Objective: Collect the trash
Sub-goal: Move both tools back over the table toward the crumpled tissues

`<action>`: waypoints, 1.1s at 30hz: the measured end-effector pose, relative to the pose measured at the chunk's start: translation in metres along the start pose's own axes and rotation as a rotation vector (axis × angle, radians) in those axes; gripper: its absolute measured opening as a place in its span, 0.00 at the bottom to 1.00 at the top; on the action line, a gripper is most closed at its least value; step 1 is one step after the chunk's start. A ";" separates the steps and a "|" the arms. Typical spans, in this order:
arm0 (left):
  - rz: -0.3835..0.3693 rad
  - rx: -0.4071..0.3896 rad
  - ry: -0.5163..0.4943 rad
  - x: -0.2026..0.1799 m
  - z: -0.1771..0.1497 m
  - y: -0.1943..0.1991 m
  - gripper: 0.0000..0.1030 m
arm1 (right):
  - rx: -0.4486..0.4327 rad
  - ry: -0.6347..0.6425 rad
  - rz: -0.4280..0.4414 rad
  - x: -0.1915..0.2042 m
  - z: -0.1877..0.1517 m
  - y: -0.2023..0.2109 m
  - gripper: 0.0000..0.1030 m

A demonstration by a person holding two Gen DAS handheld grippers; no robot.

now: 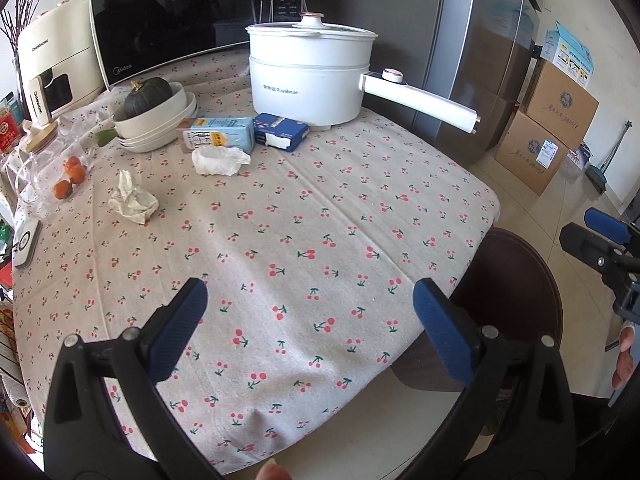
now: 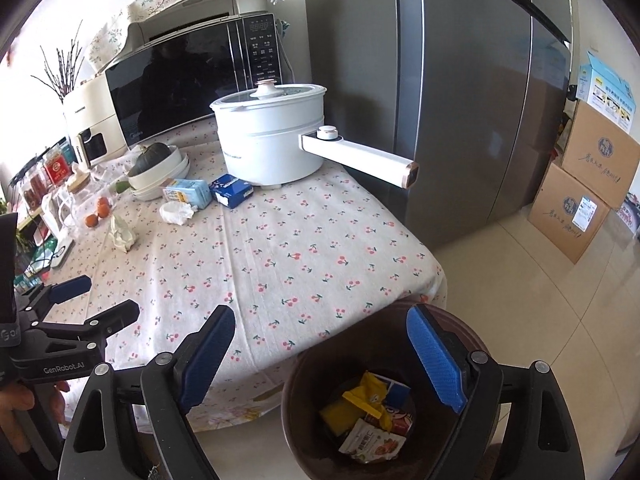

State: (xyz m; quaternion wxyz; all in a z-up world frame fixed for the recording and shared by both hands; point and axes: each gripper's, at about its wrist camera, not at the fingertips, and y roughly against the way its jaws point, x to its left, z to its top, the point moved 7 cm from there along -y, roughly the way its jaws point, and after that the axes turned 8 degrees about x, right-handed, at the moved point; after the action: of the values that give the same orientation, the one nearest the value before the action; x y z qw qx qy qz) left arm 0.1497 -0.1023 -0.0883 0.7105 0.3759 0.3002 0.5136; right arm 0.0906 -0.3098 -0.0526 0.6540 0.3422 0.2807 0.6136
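Note:
Two crumpled white tissues lie on the cherry-print tablecloth: one (image 1: 134, 199) at the left, one (image 1: 218, 161) in front of a light-blue milk carton (image 1: 219, 137) and a dark-blue tissue box (image 1: 281, 132). They also show in the right wrist view, the tissues (image 2: 121, 232) (image 2: 176, 213) far off. My left gripper (image 1: 310, 330) is open and empty above the table's near part. My right gripper (image 2: 322, 354) is open and empty over the dark brown trash bin (image 2: 298, 384), which holds wrappers (image 2: 370, 420).
A white electric pot (image 1: 312, 76) with a long handle stands at the back, next to a microwave (image 1: 168, 20) and stacked bowls with a squash (image 1: 154, 112). Oranges (image 1: 70, 178) lie at the left. A grey fridge (image 2: 460, 100) and cardboard boxes (image 2: 588, 184) stand right.

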 end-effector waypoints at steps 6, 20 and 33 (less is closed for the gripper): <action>0.020 -0.012 0.046 0.023 0.004 0.005 0.99 | -0.030 0.009 0.015 0.017 0.012 -0.001 0.92; 0.103 -0.050 0.125 0.080 0.017 0.012 0.99 | -0.098 0.049 0.063 0.057 0.035 -0.011 0.98; 0.206 -0.027 0.209 0.172 0.035 -0.016 0.99 | -0.078 0.132 0.079 0.099 0.049 -0.043 1.00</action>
State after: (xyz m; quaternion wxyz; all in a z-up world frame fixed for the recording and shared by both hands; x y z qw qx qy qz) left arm 0.2365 0.0513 -0.0898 0.6239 0.3395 0.3255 0.6241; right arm 0.1646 -0.2171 -0.0516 0.6222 0.2862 0.2853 0.6705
